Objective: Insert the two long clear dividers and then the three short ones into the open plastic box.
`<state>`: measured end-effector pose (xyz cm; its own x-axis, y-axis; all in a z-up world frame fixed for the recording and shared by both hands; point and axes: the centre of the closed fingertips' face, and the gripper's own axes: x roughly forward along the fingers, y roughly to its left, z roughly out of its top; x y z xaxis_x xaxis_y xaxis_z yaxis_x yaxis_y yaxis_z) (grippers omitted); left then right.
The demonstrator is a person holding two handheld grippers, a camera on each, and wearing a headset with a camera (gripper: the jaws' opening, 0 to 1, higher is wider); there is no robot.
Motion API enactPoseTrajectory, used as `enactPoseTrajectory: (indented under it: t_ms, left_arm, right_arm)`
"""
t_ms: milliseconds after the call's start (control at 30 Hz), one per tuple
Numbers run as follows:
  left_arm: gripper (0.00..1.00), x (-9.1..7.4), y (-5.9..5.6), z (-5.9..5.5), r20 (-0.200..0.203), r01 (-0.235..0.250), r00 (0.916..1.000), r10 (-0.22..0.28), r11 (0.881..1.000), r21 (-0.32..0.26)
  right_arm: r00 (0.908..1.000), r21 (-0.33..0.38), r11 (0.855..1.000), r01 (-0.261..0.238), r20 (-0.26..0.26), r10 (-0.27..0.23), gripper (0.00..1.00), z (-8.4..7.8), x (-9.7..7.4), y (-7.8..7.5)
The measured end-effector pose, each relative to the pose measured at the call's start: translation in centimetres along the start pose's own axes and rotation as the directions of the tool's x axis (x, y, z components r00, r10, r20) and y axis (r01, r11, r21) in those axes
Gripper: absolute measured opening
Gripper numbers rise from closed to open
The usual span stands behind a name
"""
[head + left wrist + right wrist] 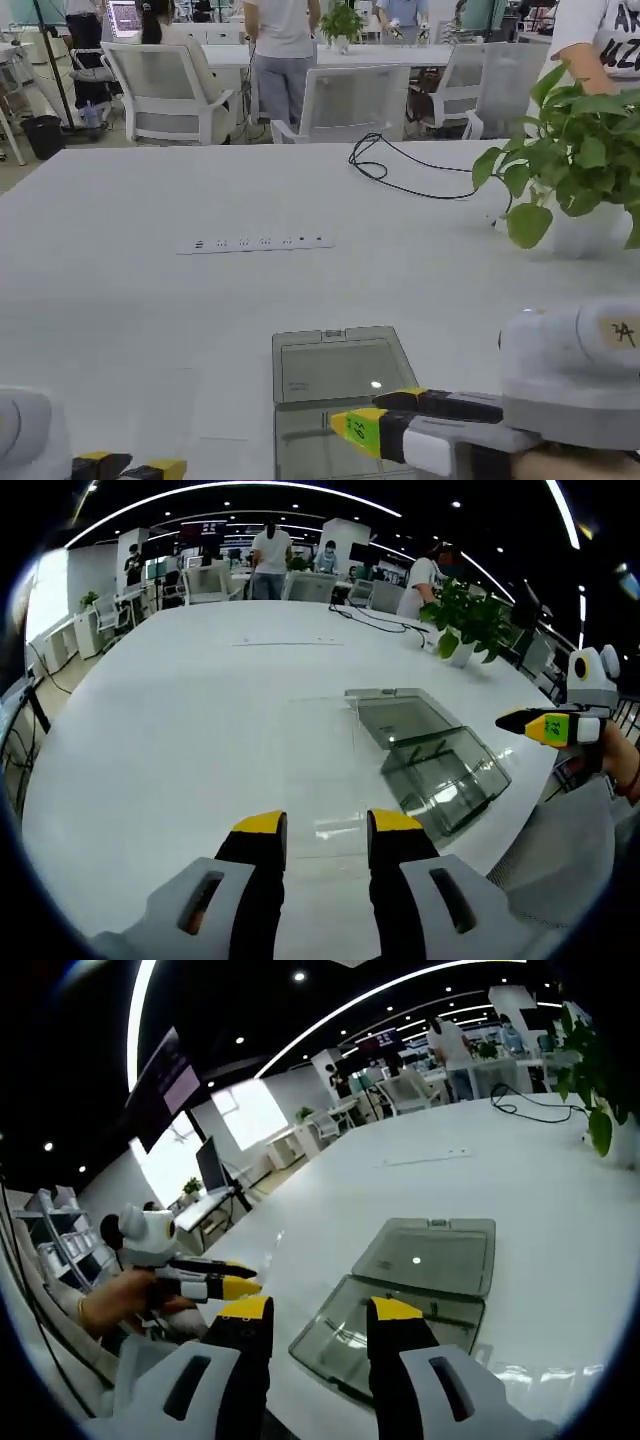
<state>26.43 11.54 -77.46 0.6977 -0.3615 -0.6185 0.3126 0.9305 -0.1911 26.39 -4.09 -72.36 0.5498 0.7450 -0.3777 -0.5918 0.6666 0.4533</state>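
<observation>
– While both tools are bare, where do we stand with the box?

– We see it at the near edge of the table, about the middle, with its lid thrown back flat on the far side. We judge it lies that way so the tray is free from above for the dividers.

– And our tongs?

– Our right gripper reaches in from the near right with its tips by the near part of the box. Its jaws are spread with nothing between them. Our left gripper sits low at the near left, apart from the box, and its jaws are likewise spread and bare.

– Why is the left one pointed there?

– We make out faint clear outlines on the table just left of the box, ahead of its jaws. We take them for the dividers, though they are too faint for us to count or to sort long from short.

– So nothing is in the box?

– We see no divider standing in it, so we judge the task is at its start. A long piece should go in first.

– Anything in our way?

– No. The plant at the far right, the cable at the far middle and the socket strip are all well apart from the work.
</observation>
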Motion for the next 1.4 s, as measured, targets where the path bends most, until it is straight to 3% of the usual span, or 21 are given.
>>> enactPoseTrajectory:
  t_ms: [200, 533, 867, 1400]
  left_arm:
    - [0.30, 0.3, -2.8, 0.3, 0.066, 0.082, 0.9947, -0.079, 0.996, -0.047]
    - [0.30, 0.2, -5.9, 0.5, 0.099, 0.147, 0.9849, -0.142, 0.988, -0.045]
    - [0.30, -0.2, -8.4, 0.9, 0.115, 0.201, 0.9737, -0.197, 0.979, -0.030]
    - [0.30, -0.4, -10.7, 1.6, 0.122, 0.279, 0.9541, -0.274, 0.960, -0.028]
  right_arm:
    - [0.9993, 0.033, 0.999, -0.021, 0.032, 0.020, 0.35, 0.1, 1.1, 1.3]
    - [0.9987, 0.064, 0.998, -0.026, 0.045, 0.023, 0.30, -0.8, 2.6, 2.7]
    - [0.9960, 0.116, 0.992, -0.043, 0.082, 0.033, 0.24, -0.8, 3.7, 3.5]
    - [0.9938, 0.162, 0.986, -0.046, 0.107, 0.029, 0.10, -0.6, 4.2, 3.5]
